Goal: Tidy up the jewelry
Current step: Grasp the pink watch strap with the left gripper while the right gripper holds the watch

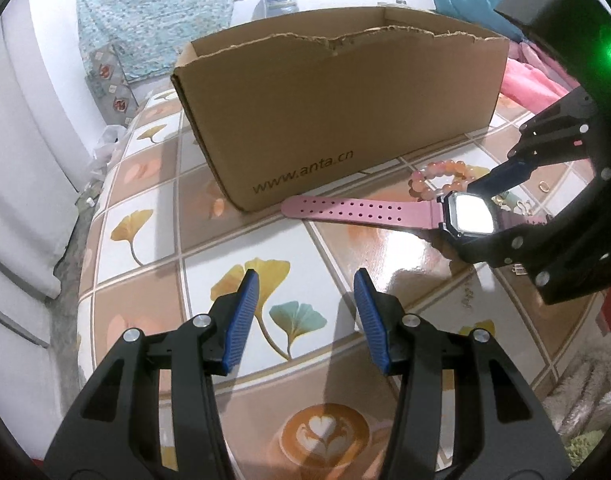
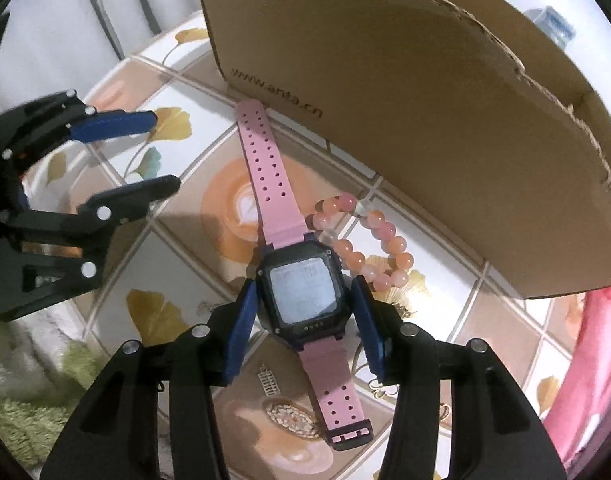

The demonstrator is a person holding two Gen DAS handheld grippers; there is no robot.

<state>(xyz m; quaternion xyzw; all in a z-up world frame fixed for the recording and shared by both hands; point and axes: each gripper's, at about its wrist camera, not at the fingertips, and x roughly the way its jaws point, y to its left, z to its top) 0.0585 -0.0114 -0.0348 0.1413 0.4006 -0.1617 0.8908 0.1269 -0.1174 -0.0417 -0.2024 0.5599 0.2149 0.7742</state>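
Observation:
A pink-strapped watch with a black square face lies flat on the tiled table, also in the left wrist view. My right gripper is open, its blue pads either side of the watch face, small gaps showing. A pink bead bracelet lies just beyond the watch, beside the cardboard box; it shows in the left view too. My left gripper is open and empty over the table, left of the watch.
The open cardboard box marked www.anta.cn stands at the back of the tiled table. Small rings and earrings lie right of the watch. Pink cloth lies at the right, green fluffy fabric at the left.

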